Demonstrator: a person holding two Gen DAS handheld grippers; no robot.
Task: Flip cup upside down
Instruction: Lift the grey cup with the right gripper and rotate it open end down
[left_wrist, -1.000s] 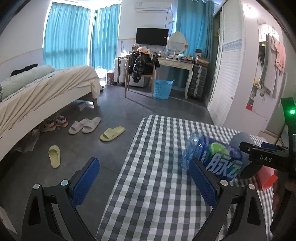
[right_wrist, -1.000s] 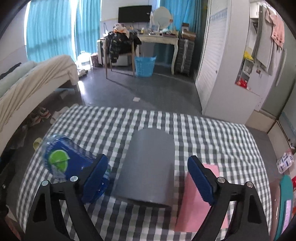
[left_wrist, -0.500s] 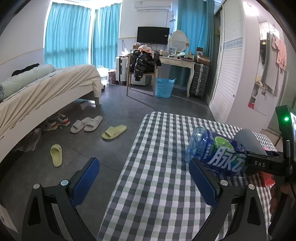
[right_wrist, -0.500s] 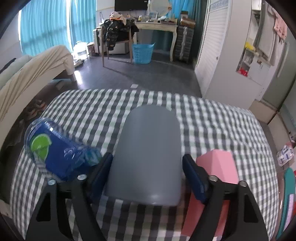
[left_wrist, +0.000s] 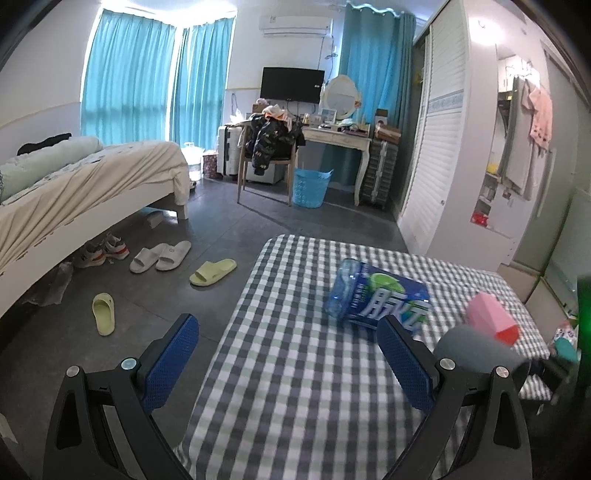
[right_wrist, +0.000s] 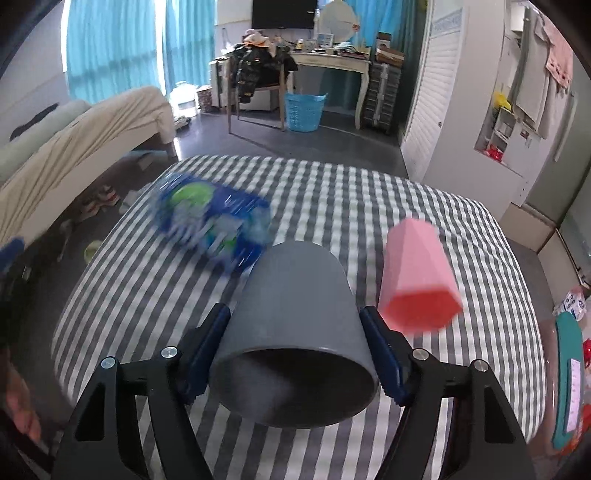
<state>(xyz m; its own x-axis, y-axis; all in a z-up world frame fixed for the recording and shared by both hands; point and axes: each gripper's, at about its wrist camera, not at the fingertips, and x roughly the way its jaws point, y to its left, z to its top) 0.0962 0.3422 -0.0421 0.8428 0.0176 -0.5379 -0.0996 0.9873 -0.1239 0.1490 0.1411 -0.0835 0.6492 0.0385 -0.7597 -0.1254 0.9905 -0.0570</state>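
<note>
Between right gripper (right_wrist: 295, 356) pads, grey cup (right_wrist: 291, 332) clamped, left gripper (left_wrist: 288, 363) open w/ nothing.

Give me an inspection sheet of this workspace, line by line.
Surface: grey-and-white checked tablecloth over the table.
Job's things: grey plastic cup, mouth toward the camera, gripped at its sides.
Clutter: blue-labelled plastic bottle lying on its side; pink faceted cup, tilted.
Grippers: right gripper shut on the grey cup; left gripper open, empty.
Cables: nothing seen.
Surroundings: bed, blue laundry basket, slippers on the floor.
</note>
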